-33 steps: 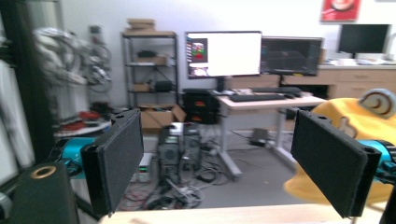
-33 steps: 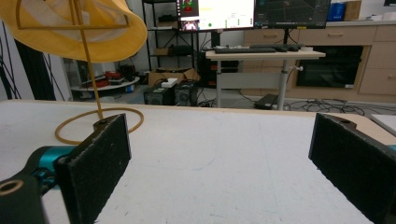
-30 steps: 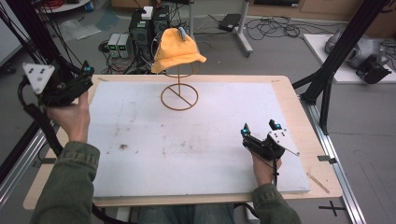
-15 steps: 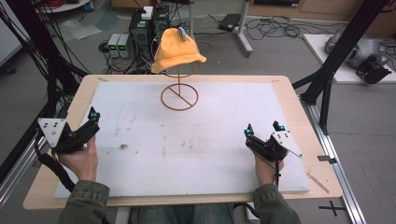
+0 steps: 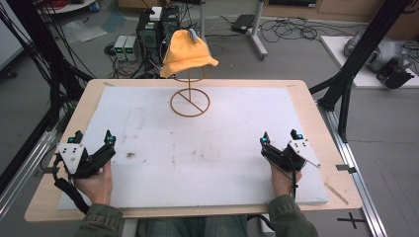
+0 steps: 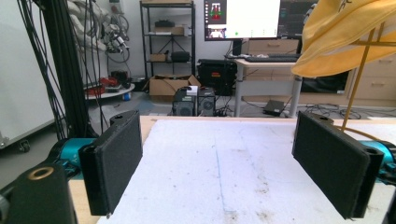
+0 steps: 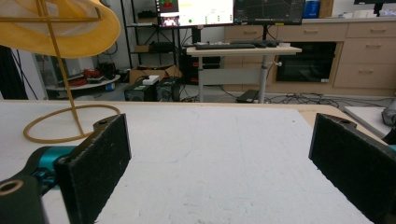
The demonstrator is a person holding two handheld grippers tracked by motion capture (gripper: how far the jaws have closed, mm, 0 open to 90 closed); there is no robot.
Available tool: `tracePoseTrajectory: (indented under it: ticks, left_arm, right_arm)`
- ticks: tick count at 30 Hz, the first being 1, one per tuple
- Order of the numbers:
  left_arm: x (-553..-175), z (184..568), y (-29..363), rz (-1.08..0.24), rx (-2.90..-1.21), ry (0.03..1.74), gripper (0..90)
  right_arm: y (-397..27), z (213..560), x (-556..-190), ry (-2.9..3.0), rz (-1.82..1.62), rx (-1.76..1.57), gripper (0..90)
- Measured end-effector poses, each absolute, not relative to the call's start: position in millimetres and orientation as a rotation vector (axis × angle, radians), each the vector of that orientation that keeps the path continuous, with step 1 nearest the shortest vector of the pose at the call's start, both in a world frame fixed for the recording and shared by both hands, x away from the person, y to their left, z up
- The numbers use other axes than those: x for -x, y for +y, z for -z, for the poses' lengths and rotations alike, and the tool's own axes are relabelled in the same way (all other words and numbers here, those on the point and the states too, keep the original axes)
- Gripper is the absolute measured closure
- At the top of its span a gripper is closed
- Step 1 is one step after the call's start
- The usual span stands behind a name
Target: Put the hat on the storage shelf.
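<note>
I see the big counter with its white mat. The yellow hat sits on its wire stand at the far edge. My left hand-held gripper just came down to the near-left corner, jaws wide. My right hand-held gripper waits wide too. I think I'm ready to start.

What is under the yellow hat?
A thin wire stand holds the yellow hat up; its ring base sits on the white mat. The hat covers the stand's top.

Hat on stand, far centre of table.
</note>
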State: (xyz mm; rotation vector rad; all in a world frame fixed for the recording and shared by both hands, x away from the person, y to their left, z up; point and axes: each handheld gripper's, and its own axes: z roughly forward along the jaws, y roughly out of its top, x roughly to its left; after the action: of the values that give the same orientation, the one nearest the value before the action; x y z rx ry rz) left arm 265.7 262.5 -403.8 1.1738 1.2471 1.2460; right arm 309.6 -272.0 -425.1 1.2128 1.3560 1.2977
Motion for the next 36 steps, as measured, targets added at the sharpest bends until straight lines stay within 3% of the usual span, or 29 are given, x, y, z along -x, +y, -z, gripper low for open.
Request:
tracePoseTrajectory:
  ticks: [36]
  left_arm:
    - [-269.0,410.2,260.5,-1.21,-1.194,1.266,16.7]
  right_arm:
    - [-281.7,426.5,-305.3,1.366,-1.278,-1.234,5.1]
